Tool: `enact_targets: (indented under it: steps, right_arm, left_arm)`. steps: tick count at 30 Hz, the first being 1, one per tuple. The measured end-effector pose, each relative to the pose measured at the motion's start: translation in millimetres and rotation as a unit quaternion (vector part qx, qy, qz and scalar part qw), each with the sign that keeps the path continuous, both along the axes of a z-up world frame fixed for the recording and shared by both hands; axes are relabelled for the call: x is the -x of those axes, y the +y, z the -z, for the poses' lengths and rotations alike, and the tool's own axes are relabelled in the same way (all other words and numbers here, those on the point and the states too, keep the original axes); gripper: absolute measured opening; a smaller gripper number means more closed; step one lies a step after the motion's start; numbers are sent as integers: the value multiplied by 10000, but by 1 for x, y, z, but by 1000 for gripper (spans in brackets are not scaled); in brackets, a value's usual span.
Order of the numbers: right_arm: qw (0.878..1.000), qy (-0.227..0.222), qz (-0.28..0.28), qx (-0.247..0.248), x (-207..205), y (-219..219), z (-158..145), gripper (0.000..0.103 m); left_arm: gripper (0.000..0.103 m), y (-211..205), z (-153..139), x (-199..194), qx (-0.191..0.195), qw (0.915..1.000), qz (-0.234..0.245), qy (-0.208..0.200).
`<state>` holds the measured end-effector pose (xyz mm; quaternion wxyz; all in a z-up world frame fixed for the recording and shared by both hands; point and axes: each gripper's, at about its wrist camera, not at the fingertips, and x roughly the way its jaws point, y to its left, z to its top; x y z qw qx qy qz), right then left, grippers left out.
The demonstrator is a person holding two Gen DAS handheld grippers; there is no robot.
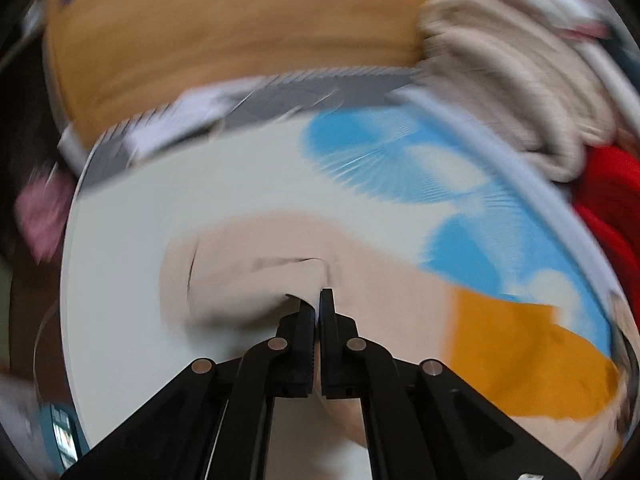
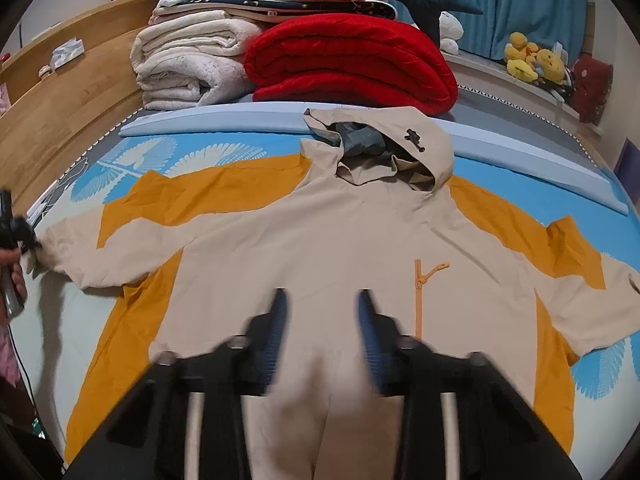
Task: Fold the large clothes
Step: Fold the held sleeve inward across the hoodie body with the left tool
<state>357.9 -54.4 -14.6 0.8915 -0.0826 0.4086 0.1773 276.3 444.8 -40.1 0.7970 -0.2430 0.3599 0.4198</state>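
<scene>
Motion blur smears the left gripper, fingers pinched on the beige-and-orange hooded jacket's sleeve, while the right gripper's fingers gape above the blue-patterned bed.

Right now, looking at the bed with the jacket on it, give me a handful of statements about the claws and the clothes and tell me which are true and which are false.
1. The left claw is shut on the jacket sleeve. True.
2. The right claw is clamped on the hood. False: its jaws stand apart above the jacket body and hold nothing.
3. The jacket lies spread out on the bed with both sleeves out to the sides. True.
4. The red blanket lies on top of the jacket. False: it sits folded beyond the hood, beside the folded cream blanket.
5. The jacket is all beige. False: it has orange panels and an orange zipper.
</scene>
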Motion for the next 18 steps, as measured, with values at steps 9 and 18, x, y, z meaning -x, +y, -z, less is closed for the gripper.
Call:
enact_targets:
  steps: [9, 18]
  right_arm:
    - [9997, -147, 169, -93, 14, -14, -24, 23]
    - [9983, -290, 475, -187, 31, -33, -43, 23]
  left_arm:
    - [0, -192, -78, -51, -696, 9569, 2784, -454]
    - [1, -361, -57, -68, -723, 8793, 4707, 45]
